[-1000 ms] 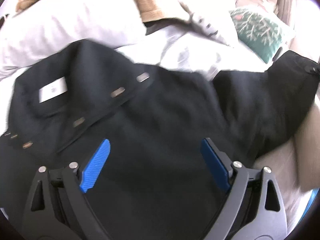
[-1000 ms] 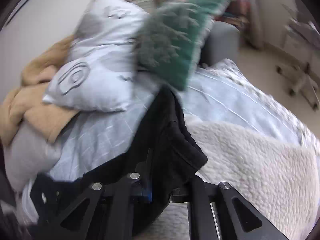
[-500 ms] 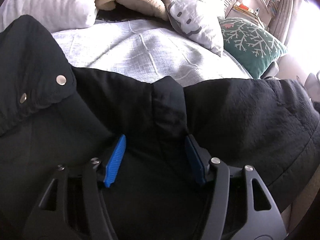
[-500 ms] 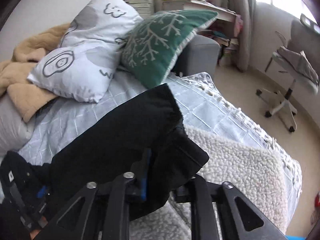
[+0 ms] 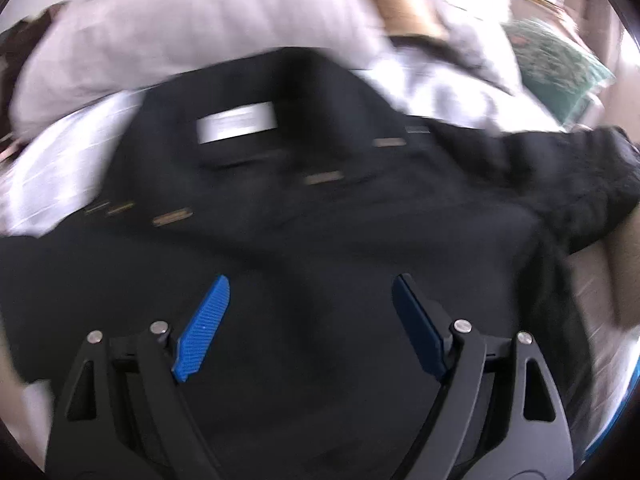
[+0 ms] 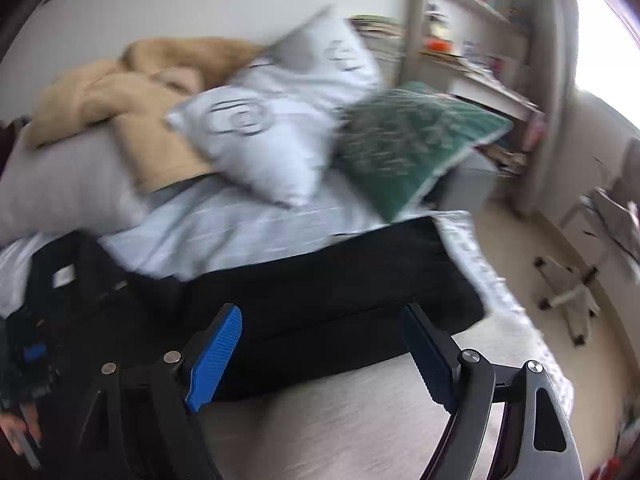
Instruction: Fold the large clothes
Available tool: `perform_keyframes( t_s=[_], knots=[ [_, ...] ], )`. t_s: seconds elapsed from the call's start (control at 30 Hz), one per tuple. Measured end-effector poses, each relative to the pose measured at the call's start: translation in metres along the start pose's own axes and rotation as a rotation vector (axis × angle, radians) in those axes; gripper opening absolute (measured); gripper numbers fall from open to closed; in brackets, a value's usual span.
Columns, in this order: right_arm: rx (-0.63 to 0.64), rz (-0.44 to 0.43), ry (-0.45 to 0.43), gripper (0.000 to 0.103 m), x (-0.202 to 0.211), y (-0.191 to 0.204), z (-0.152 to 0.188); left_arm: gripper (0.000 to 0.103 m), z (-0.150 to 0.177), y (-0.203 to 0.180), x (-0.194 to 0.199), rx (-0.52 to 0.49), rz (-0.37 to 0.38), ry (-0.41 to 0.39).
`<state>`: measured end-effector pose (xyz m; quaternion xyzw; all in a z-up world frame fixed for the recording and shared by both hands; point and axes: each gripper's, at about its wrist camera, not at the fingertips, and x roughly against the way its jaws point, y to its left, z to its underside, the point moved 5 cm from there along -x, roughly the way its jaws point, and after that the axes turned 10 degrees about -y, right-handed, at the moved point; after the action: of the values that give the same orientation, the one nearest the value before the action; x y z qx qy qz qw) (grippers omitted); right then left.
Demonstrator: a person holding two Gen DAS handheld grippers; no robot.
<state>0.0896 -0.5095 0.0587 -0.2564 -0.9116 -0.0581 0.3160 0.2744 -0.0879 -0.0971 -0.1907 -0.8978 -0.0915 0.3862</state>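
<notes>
The left tongs (image 5: 308, 320) hang spread wide, blue pads apart, gripping nothing, just above the body of the large black snap-button jacket (image 5: 280, 240) spread on the bed. Its white neck label (image 5: 236, 122) lies ahead of them, slightly left. The right tongs (image 6: 320, 350) are likewise released, with the jacket's black sleeve (image 6: 340, 280) stretched straight across in front of their pads on the pale blue bedspread (image 6: 240, 236). Beyond it sit a white printed pillow (image 6: 272, 132), a green patterned cushion (image 6: 408, 140) and a tan fleece blanket (image 6: 120, 92).
</notes>
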Motion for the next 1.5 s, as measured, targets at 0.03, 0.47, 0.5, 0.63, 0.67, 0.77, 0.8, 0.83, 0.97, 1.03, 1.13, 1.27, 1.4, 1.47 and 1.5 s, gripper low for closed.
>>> perform_keyframes(
  t_s=[0.03,0.47,0.5,0.63,0.67,0.77,0.8,0.83,0.97,1.03,1.13,1.27,1.4,1.47,1.5],
  knots=[
    [0.011,-0.030,0.006,0.084,0.002,0.015,0.002,0.085,0.005,0.025,0.008,0.027,-0.025,0.005],
    [0.245,-0.323,0.099,0.084,0.023,0.220,0.063,0.086,0.148,0.382,0.097,0.860,-0.196,0.036],
    [0.266,-0.341,0.101,0.084,0.025,0.236,0.068,0.086,0.161,0.398,0.098,0.919,-0.185,0.038],
    [0.329,-0.408,0.113,0.084,0.028,0.299,0.089,0.086,0.205,0.438,0.086,1.105,-0.108,0.073],
    [0.335,-0.419,0.119,0.084,0.027,0.309,0.093,0.086,0.216,0.445,0.078,1.165,-0.069,0.085],
    [0.344,-0.457,0.150,0.084,0.023,0.344,0.111,0.086,0.247,0.458,0.051,1.387,0.084,0.092],
    [0.344,-0.466,0.161,0.084,0.022,0.354,0.116,0.086,0.258,0.461,0.042,1.502,0.145,0.059],
    [0.347,-0.477,0.175,0.084,0.020,0.365,0.123,0.086,0.265,0.464,0.035,1.590,0.177,0.034],
    [0.382,-0.495,0.199,0.084,0.018,0.392,0.139,0.086,0.290,0.473,0.010,1.788,0.242,-0.051],
    [0.399,-0.494,0.208,0.084,0.017,0.403,0.144,0.086,0.297,0.478,-0.002,1.875,0.281,-0.084],
    [0.409,-0.494,0.219,0.084,0.015,0.415,0.148,0.080,0.302,0.486,-0.021,1.984,0.328,-0.101],
    [0.394,-0.517,0.214,0.084,0.016,0.439,0.150,0.033,0.302,0.492,-0.034,2.055,0.329,-0.146],
    [0.347,-0.572,0.189,0.084,0.018,0.468,0.149,0.010,0.289,0.515,0.020,1.927,0.154,-0.420],
    [0.310,-0.600,0.175,0.084,0.016,0.483,0.149,0.009,0.277,0.526,0.063,1.799,0.045,-0.566],
    [0.296,-0.615,0.177,0.083,0.015,0.491,0.150,0.009,0.269,0.530,0.086,1.736,0.020,-0.640]
  ],
)
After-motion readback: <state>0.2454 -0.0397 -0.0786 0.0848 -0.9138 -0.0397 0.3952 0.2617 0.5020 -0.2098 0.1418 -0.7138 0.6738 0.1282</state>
